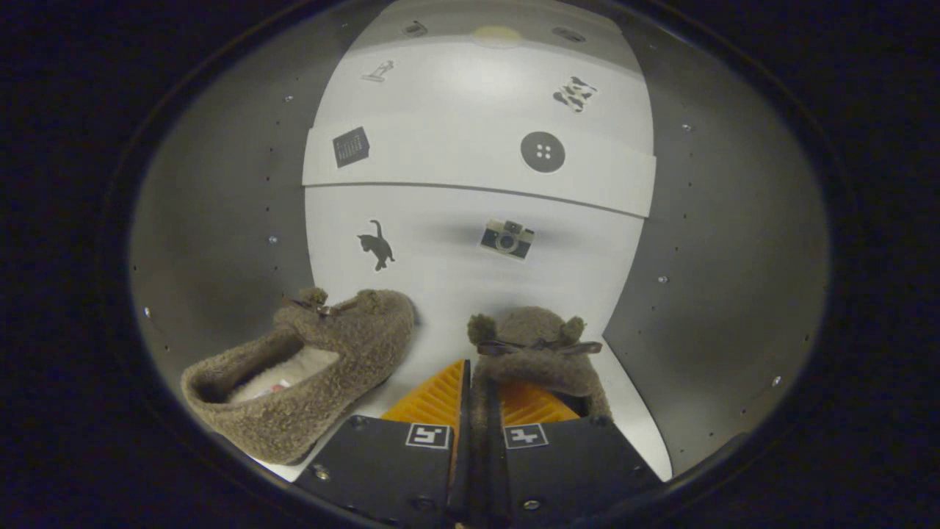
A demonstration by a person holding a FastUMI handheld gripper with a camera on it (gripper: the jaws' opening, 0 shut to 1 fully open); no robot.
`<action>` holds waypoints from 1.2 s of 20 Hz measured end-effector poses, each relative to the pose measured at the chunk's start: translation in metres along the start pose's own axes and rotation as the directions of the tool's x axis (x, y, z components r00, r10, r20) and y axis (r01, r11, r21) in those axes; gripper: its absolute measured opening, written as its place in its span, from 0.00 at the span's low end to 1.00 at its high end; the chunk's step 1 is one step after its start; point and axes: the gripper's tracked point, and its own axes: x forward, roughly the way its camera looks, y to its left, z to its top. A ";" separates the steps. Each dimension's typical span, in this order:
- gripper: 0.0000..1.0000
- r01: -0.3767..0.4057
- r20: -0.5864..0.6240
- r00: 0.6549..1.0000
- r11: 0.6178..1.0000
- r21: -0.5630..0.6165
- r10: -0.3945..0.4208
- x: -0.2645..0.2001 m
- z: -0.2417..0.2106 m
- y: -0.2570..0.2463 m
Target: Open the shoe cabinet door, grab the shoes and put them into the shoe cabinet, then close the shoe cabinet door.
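Light falls from above, brightest on the white back panel (470, 110) toward 12 o'clock, with mild glare there. The grey side walls (220, 220) dim toward 9 and 3 o'clock. Fisheye distortion bows straight edges outward. Soft shadows sit beneath the 2 slippers (308, 367); focus stays fairly sharp.

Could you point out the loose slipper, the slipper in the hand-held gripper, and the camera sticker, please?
Loose slipper (345, 345): gripper view, on its fuzzy toe.
Held slipper (540, 334): gripper view, on its toe.
Camera sticker (507, 239): gripper view, on its middle.
Hand-held gripper (481, 389): gripper view, clamping the held slipper's edge.
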 end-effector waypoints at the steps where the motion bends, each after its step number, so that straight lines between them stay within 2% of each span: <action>1: 0.14 -0.011 0.014 1.000 1.000 0.013 0.011 0.000 0.003 0.001; 2: 0.14 -0.029 0.019 0.999 0.999 0.014 0.029 -0.002 0.005 0.004; 3: 0.20 -0.057 0.019 0.998 0.998 0.017 0.057 -0.006 0.004 0.008; 5: 0.37 -0.080 0.051 0.996 0.997 0.024 0.079 -0.012 0.014 0.011; 9: 0.72 -0.130 0.042 0.991 0.990 0.054 0.128 -0.024 0.012 0.023; 10: 0.72 -0.138 0.044 0.990 0.988 0.064 0.135 -0.028 0.012 0.025; 13: 0.82 -0.142 0.027 0.990 0.987 0.071 0.140 -0.041 0.011 0.028; 15: 0.82 -0.171 0.065 0.984 0.983 0.072 0.167 -0.049 0.021 0.034; 16: 0.86 -0.175 0.096 0.981 0.982 0.067 0.169 -0.050 0.029 0.034; 19: 0.95 -0.160 0.072 0.985 0.987 0.010 0.159 -0.032 0.020 0.030; 20: 0.95 -0.139 0.072 0.988 0.990 0.012 0.138 -0.025 0.019 0.026; 22: 0.95 -0.166 0.106 0.981 0.985 0.043 0.161 -0.019 0.029 0.033; 24: 0.99 -0.175 0.077 0.982 0.982 0.066 0.170 -0.014 0.025 0.037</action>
